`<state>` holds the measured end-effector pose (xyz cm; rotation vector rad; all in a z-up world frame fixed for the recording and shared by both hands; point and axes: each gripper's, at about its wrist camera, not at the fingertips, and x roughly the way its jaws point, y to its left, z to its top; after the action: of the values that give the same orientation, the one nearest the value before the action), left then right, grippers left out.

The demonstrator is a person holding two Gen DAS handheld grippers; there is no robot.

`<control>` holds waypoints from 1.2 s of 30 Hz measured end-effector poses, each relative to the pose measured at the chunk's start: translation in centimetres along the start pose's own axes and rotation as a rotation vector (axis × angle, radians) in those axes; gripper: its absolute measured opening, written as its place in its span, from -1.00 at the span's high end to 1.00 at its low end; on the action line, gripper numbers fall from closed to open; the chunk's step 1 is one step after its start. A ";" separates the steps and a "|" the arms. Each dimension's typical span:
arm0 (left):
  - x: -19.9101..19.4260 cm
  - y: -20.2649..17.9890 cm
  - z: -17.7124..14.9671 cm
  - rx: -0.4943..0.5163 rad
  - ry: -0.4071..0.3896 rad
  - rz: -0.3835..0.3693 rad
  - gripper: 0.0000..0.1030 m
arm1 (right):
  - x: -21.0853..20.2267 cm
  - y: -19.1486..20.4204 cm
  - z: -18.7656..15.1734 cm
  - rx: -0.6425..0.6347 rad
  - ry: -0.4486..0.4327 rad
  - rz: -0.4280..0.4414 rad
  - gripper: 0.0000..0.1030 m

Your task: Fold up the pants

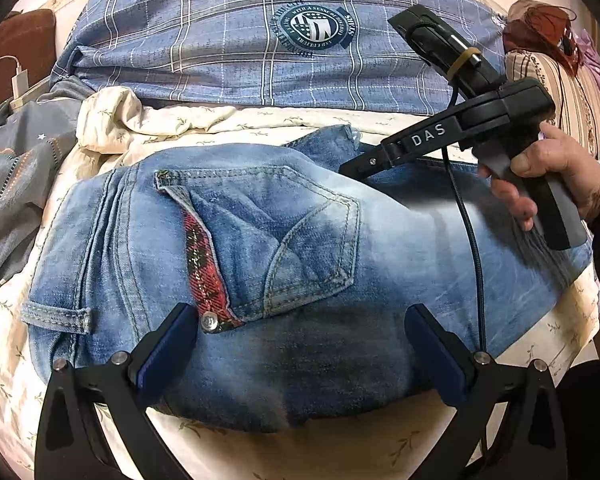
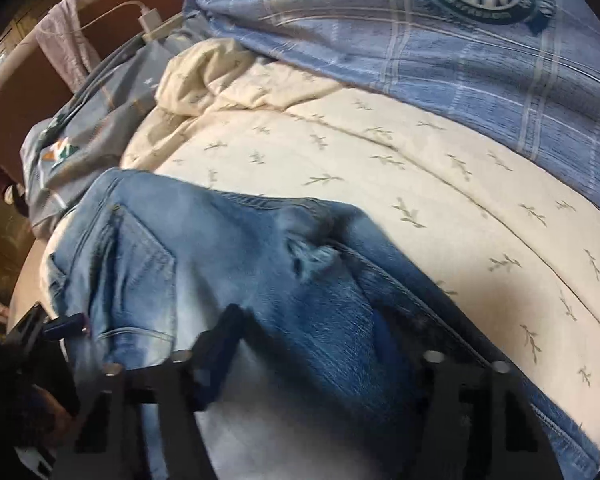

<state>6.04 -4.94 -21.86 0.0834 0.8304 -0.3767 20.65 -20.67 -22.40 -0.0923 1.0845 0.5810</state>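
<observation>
Faded blue jeans lie folded on a cream bedsheet, back pocket with red plaid trim up. My left gripper is open, its fingers wide apart just above the near edge of the jeans, holding nothing. My right gripper shows at the right, held by a hand, tip over the far edge of the jeans. In the blurred right wrist view the right gripper hangs open over the jeans, near a frayed hem.
A blue plaid pillow with a round emblem lies behind the jeans. Grey star-print bedding is bunched at the left, with a white charger. A striped cushion sits at the far right. The sheet also shows in the right wrist view.
</observation>
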 end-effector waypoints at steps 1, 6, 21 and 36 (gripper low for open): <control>0.0 0.0 0.0 -0.001 0.000 0.001 -1.00 | 0.1 0.1 0.2 -0.009 0.012 -0.010 0.13; 0.0 0.0 0.1 0.002 -0.011 0.011 -1.00 | 0.4 0.9 0.7 -0.078 0.036 -0.081 0.29; 0.3 0.1 0.4 0.036 -0.039 0.112 -1.00 | -1.3 0.6 1.5 0.088 -0.128 -0.156 0.49; -0.8 -1.7 0.2 0.059 -0.089 0.081 -1.00 | -26.6 -12.4 -21.4 0.687 -0.491 -0.306 0.46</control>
<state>5.11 -6.30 -20.96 0.1540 0.7258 -0.3262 0.54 -49.25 -12.47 0.4566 0.7185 -0.0700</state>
